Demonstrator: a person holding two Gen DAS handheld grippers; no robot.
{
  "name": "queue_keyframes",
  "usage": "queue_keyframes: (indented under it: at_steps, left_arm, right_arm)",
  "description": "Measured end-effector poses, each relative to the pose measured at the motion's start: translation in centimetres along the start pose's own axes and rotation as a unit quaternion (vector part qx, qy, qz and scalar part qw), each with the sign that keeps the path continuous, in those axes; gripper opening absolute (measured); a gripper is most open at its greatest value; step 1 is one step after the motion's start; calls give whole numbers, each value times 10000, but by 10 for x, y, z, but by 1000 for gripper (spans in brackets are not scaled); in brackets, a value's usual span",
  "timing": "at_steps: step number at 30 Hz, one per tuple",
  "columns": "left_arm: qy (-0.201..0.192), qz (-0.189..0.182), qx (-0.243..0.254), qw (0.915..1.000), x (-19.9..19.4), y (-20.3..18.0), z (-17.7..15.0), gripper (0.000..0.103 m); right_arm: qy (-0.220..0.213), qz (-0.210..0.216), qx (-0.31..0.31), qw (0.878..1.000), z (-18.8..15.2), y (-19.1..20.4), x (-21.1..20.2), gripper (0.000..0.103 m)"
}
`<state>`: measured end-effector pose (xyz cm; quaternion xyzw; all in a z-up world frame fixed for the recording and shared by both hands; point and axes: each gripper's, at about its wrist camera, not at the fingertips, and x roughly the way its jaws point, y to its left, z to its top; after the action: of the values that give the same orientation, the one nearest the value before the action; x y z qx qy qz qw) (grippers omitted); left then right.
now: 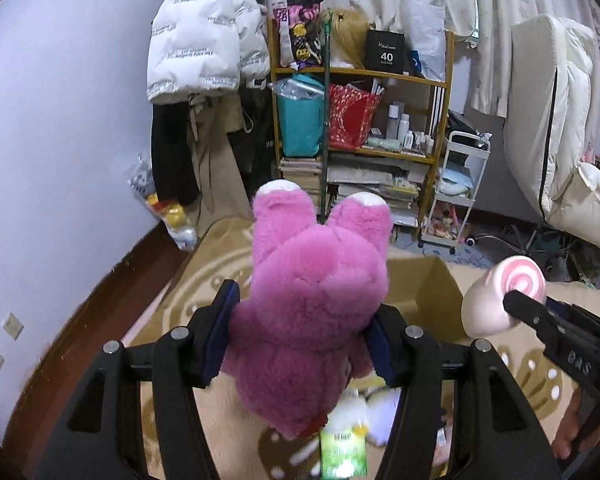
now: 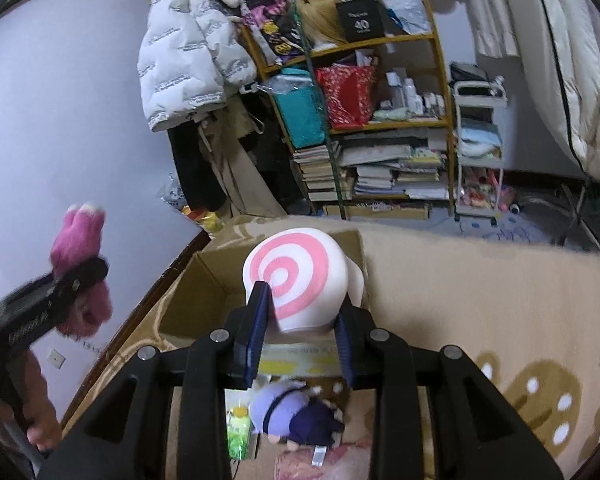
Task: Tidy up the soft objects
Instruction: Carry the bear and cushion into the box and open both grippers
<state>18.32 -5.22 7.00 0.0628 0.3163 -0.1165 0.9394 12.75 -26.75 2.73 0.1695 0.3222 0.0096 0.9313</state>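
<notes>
My left gripper is shut on a pink plush bear and holds it in the air above the rug, its white-tipped feet pointing away. My right gripper is shut on a white plush with a pink swirl and holds it over an open cardboard box. The box also shows in the left wrist view, behind the bear. The swirl plush and the right gripper show at the right of the left wrist view. A purple-haired doll and a green pack lie on the floor below.
A beige patterned rug covers the floor. A wooden shelf full of bags, books and bottles stands at the back, with a white puffer jacket hanging to its left and a white trolley to its right. A white duvet is at right.
</notes>
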Motion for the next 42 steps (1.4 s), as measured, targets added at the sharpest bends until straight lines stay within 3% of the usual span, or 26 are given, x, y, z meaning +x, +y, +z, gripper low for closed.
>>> queue_keyframes:
  at_steps: [7, 12, 15, 20, 24, 29, 35, 37, 39, 42]
  left_arm:
    - [124, -30, 229, 9997, 27, -13, 27, 58]
    - [354, -78, 89, 9993, 50, -11, 34, 58]
    - [553, 29, -134, 9984, 66, -6, 31, 58]
    - [961, 138, -203, 9951, 88, -7, 16, 58]
    - [1357, 172, -251, 9903, 107, -6, 0, 58]
    - [1526, 192, -277, 9877, 117, -7, -9, 60]
    - [1689, 133, -146, 9854, 123, -10, -11, 63]
    - [1693, 128, -255, 9851, 123, -6, -9, 65]
    - [1689, 21, -430, 9847, 122, -1, -7, 75]
    - [1619, 83, -506, 9855, 118, 5, -3, 90]
  right_arm:
    - [-52, 78, -130, 9999, 24, 3, 13, 35]
    - [21, 215, -49, 9998, 30, -3, 28, 37]
    - [111, 292, 57, 9995, 27, -6, 41, 39]
    - [365, -59, -479, 9982, 19, 5, 66, 41]
    - [559, -135, -504, 9971, 11, 2, 78, 44]
    - [817, -172, -692, 9941, 0, 1, 93, 45]
    - [898, -185, -490, 9946, -3, -1, 98, 47]
    - [906, -129, -453, 9948, -2, 0, 98, 48]
    - [885, -118, -507, 9947, 0, 2, 97, 51]
    - [806, -123, -562, 9951, 2, 5, 93, 66]
